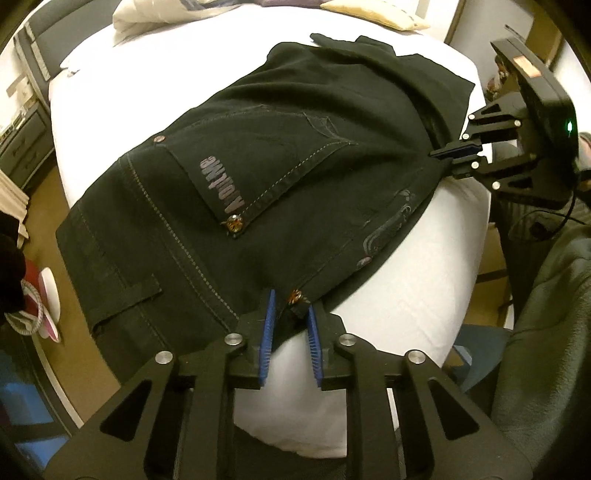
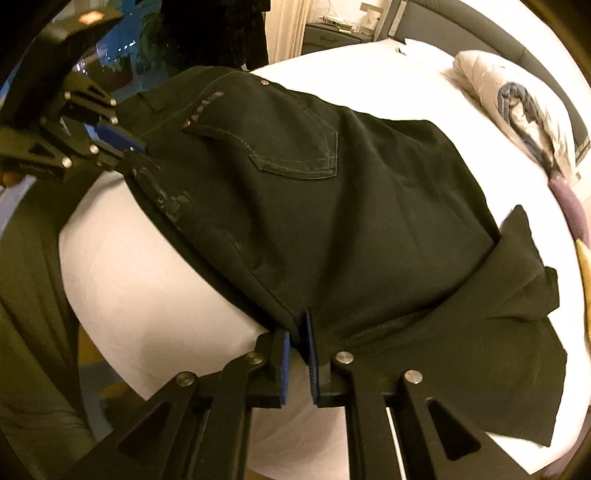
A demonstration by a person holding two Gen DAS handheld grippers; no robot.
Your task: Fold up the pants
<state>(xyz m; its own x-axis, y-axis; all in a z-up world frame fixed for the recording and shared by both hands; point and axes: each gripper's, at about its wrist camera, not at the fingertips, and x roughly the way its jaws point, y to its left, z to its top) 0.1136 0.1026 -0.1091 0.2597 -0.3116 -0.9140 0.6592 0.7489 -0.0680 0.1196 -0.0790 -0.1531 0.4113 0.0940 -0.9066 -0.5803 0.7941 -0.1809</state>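
Observation:
Black jeans [image 1: 280,155] lie back side up on a white bed [image 1: 399,295], with a lettered back pocket [image 1: 236,181] showing. My left gripper [image 1: 290,306] is shut on the near edge of the jeans by a copper rivet. My right gripper [image 1: 448,157] is shut on the same edge further right. In the right wrist view the right gripper [image 2: 297,334] pinches the jeans [image 2: 332,206] at the near edge, and the left gripper [image 2: 129,151] grips them at the left. The legs [image 2: 498,332] trail to the right.
A rolled duvet [image 2: 517,107] and pillows [image 1: 373,14] lie at the head of the bed. A grey headboard [image 2: 461,33] curves behind. A dresser [image 1: 22,147] stands at the left. The person's grey clothing [image 1: 546,332] is at the right.

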